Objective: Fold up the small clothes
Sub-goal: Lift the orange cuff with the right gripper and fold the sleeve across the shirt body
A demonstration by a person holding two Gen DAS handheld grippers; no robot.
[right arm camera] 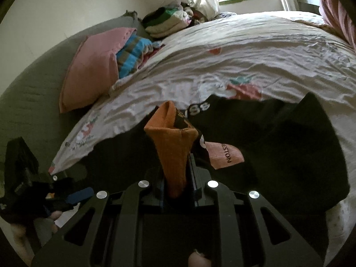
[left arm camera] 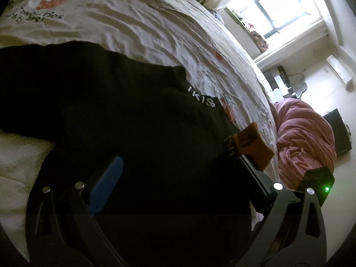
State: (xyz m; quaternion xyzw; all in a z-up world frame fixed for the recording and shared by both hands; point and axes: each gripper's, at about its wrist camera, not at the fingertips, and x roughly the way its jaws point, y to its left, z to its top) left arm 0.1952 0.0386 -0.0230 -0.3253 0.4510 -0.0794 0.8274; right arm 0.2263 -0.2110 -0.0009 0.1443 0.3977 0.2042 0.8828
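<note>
Now your right gripper [right arm camera: 178, 178] clenches an orange sock [right arm camera: 173, 142] above black clothing [right arm camera: 278, 146] on the bed [right arm camera: 244, 51]; your left gripper [left arm camera: 178, 162] gapes, released.

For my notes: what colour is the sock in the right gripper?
Orange sock; right wrist view shows it best.

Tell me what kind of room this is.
A bedroom, most likely: a wide bed under a rumpled printed sheet, a pink pillow against the headboard side, and stacks of folded clothes near a bright window.
</note>
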